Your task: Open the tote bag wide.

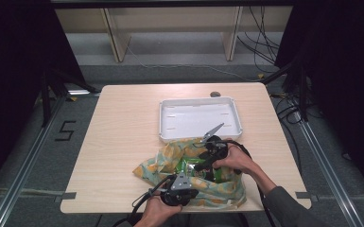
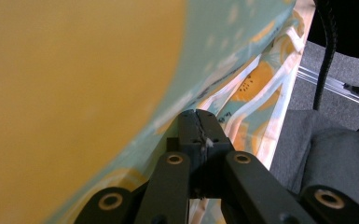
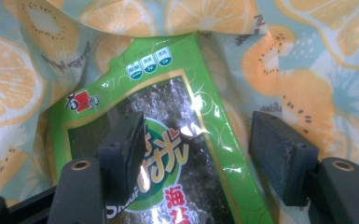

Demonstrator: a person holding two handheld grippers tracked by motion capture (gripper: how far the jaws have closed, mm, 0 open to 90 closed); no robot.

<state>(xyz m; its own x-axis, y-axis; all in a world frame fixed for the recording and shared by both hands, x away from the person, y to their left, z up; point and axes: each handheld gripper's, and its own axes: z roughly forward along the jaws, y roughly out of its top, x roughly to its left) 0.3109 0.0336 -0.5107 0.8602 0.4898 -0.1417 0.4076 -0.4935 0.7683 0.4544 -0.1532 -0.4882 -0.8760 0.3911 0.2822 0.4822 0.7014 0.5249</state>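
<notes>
On the bench [image 1: 118,142], a fruit-print bag [image 1: 227,191] holds a green seaweed packet [image 3: 168,140]. Left tongs [image 2: 197,128] pinch its edge closed; right tongs [image 3: 198,149] gape wide, empty, straddling the packet. A glossy wrapper could slip.

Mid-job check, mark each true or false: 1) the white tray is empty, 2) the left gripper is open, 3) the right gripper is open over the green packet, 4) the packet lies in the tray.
1) True: the white tray holds nothing.
2) False: the left gripper is shut on the fruit-print bag.
3) True: the right gripper has its jaws spread either side of the green packet.
4) False: the packet sits inside the bag, nearer the person than the tray.
</notes>
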